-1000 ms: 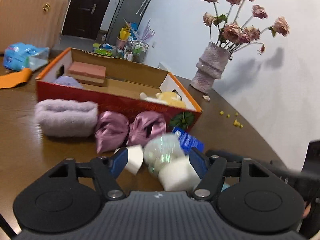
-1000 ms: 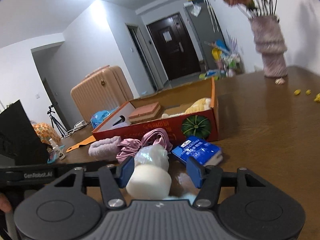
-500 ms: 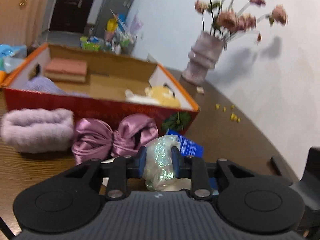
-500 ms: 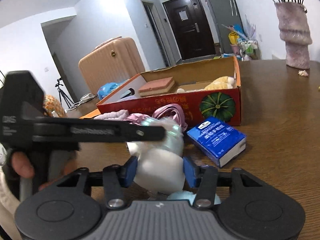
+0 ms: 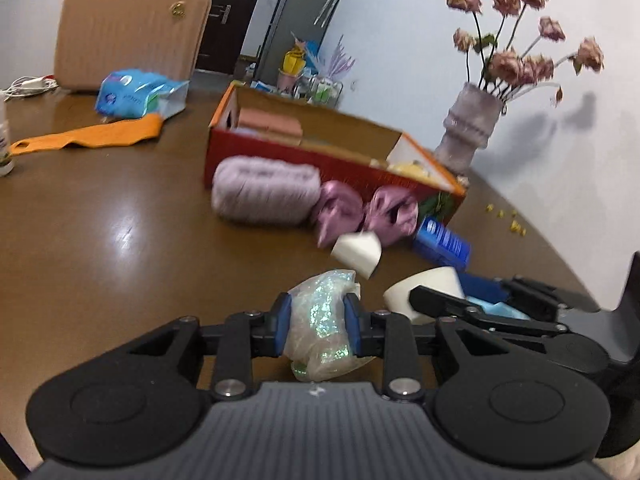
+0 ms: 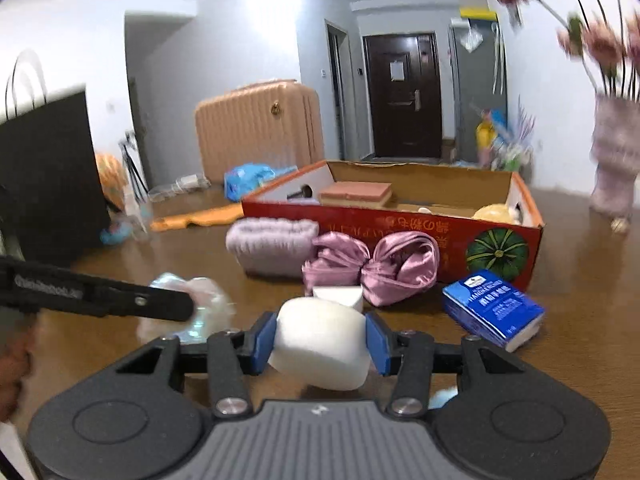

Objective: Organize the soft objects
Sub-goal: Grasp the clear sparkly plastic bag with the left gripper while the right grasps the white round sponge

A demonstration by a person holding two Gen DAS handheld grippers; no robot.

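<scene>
On the brown wooden table (image 6: 580,280), before the red cardboard box (image 6: 400,236), the right hand-held gripper (image 6: 320,338) pinches a white foam block (image 6: 320,344). The left hand-held gripper (image 5: 319,322), jaws narrow and slightly reopened, squeezes a glittery crumpled plastic bag (image 5: 322,320).

Pink suitcase (image 5: 132,32), flower vase (image 5: 470,128), dark door (image 6: 402,94)

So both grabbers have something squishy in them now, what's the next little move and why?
Probably carry both toward the open red box. The left gripper pinches the glittery pouch, having just closed on it, and the right gripper squeezes the white sponge. Other soft things already lie inside that box.
</scene>
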